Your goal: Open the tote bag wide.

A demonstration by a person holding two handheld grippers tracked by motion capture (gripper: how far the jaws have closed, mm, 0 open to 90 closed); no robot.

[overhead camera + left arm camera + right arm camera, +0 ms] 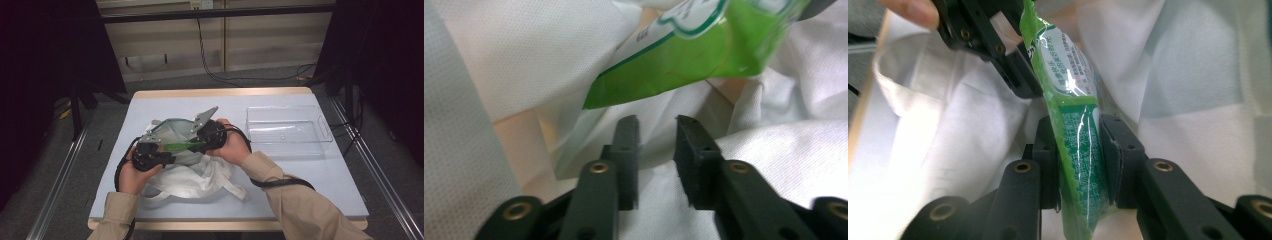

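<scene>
Right tool: jaws closed on the green packet, which is pinched edgewise near one end. Left tool: jaws parted with nothing between them; the packet's other end hangs just above and clear of them. The packet is held over the mouth of the white cloth bag on the worktop. Judged as mid-task: packet lifted out of the bag, or nearly so. Still left: carrying it across to the clear plastic tray, which stands bare beside the bag.

Table evenly lit, dark surroundings; gripper views close, soft-focused, white cloth overexposed, wrapper glare.
</scene>
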